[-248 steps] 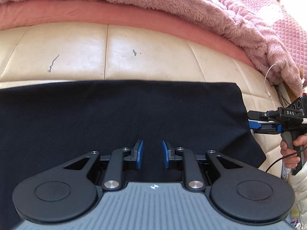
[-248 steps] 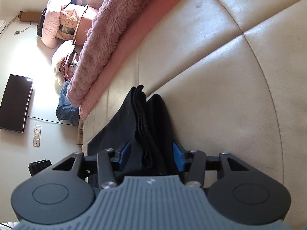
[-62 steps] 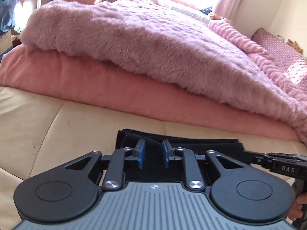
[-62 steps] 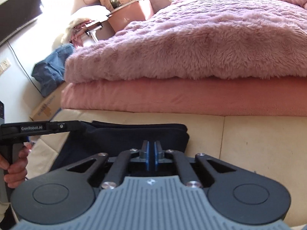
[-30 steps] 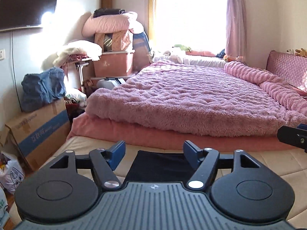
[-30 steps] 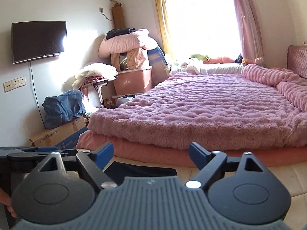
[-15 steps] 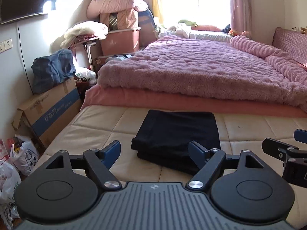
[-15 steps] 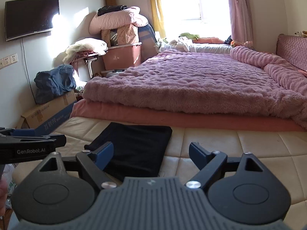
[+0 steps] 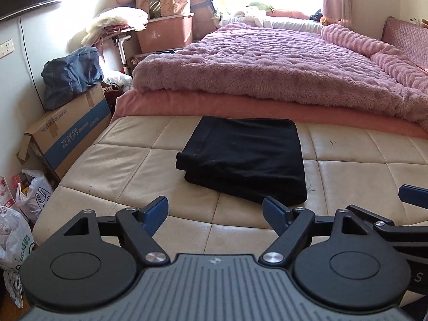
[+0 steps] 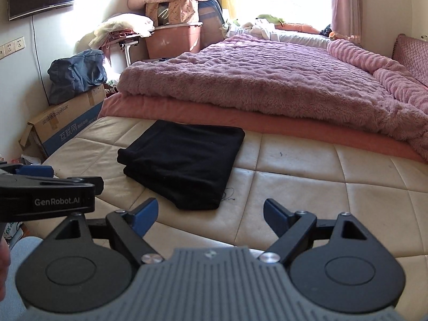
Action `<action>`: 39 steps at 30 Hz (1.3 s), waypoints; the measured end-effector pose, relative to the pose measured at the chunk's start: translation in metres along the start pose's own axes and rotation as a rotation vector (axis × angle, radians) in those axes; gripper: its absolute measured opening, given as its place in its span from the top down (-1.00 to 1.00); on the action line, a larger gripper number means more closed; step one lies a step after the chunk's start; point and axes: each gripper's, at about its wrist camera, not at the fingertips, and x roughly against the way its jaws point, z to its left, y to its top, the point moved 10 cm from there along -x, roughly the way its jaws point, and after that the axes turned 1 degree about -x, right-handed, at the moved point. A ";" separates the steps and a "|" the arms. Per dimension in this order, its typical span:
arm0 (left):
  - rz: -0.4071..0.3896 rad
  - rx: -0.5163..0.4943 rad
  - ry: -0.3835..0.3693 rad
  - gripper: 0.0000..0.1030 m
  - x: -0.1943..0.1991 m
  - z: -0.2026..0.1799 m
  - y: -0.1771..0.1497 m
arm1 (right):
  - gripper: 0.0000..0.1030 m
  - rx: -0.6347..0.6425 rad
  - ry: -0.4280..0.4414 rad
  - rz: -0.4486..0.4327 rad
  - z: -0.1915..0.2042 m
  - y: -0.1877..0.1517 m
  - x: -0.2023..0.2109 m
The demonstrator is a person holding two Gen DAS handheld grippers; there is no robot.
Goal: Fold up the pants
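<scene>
The black pants [image 9: 244, 157] lie folded into a flat rectangle on the cream leather cushion [image 9: 128, 174], in front of the bed. They also show in the right wrist view [image 10: 182, 160]. My left gripper [image 9: 215, 212] is open and empty, held back from the pants' near edge. My right gripper [image 10: 210, 212] is open and empty, also held back from the pants. The left gripper's body shows at the left of the right wrist view [image 10: 48, 195].
A bed with a fluffy pink blanket [image 9: 267, 67] rises right behind the cushion. A cardboard box [image 9: 67, 136] with a blue bag [image 9: 71, 76] on it stands at the left. Plastic bags [image 9: 18, 222] lie on the floor at the lower left.
Both grippers let go of the folded pants, opened wide and pulled back and up. The pants now lie further from both cameras.
</scene>
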 end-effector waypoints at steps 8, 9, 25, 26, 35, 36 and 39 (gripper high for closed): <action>-0.004 0.000 0.002 -0.82 0.002 -0.001 0.001 | -0.59 0.002 0.005 -0.006 0.000 0.002 0.004; -0.006 0.000 0.000 -0.82 0.002 -0.001 0.002 | -0.59 0.003 0.006 -0.008 0.000 0.002 0.004; -0.009 0.005 -0.002 -0.82 0.005 -0.002 0.002 | -0.59 0.009 0.017 -0.014 0.001 0.001 0.008; -0.010 0.006 -0.002 -0.82 0.005 -0.002 0.002 | -0.59 0.009 0.016 -0.014 0.001 0.001 0.009; -0.009 0.006 -0.003 -0.82 0.005 -0.003 0.003 | -0.59 0.008 0.016 -0.015 0.000 0.001 0.009; -0.008 0.006 -0.004 -0.82 0.006 -0.003 0.003 | -0.59 0.008 0.016 -0.015 0.000 0.001 0.009; -0.008 0.003 -0.006 -0.82 0.005 -0.003 0.003 | -0.59 0.008 0.016 -0.015 0.000 0.001 0.009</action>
